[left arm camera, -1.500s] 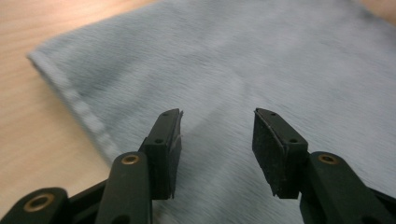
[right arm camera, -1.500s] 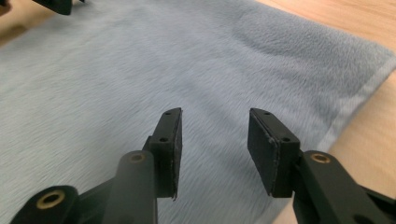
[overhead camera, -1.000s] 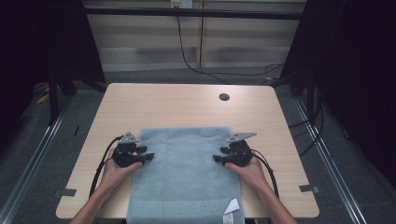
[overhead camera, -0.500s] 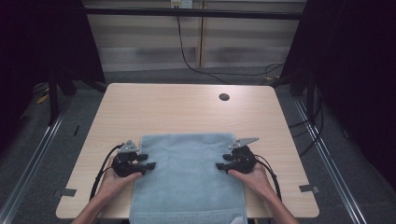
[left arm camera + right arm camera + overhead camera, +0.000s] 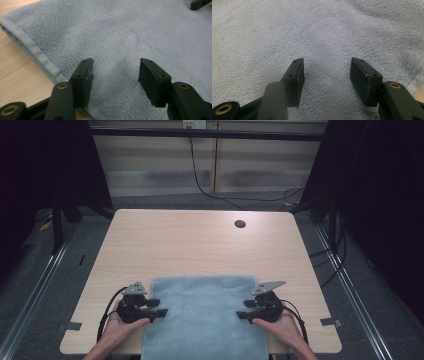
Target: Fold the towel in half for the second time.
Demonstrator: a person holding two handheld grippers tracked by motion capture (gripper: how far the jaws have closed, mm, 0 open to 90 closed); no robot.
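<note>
two grippers sit at the near end of a light wood table (image 5: pixel 200 245) in the high view, one in each hand. left gripper (image 5: pixel 159 311) is at the left edge of a grey-blue towel (image 5: pixel 205 320), jaws pointing inward over the cloth. right gripper (image 5: pixel 242 314) mirrors it at the towel's right edge, also pointing inward. towel lies flat on the near middle of the table, its near end hanging past the table edge. left hand (image 5: pixel 117 325) and right hand (image 5: pixel 280 325) come in from the bottom. each gripper has a grey three-cornered plate on top and a black cable looping behind it. small dark round hole (image 5: pixel 240 224) sits in the tabletop toward the far right, well apart from the towel. grey floor and dark curtains around the table.

left gripper view: left gripper (image 5: pixel 115 71) has jaws spread apart, nothing between them, hovering low over the towel (image 5: pixel 125 37). hemmed towel edge runs diagonally at left, bare wood beyond it. tip of the other gripper (image 5: pixel 200 3) at top right.

right gripper view: right gripper (image 5: pixel 327 71) has jaws likewise spread wide, gripping nothing, towel (image 5: pixel 317 32) pile underneath. cannot tell if the tips touch the cloth.
</note>
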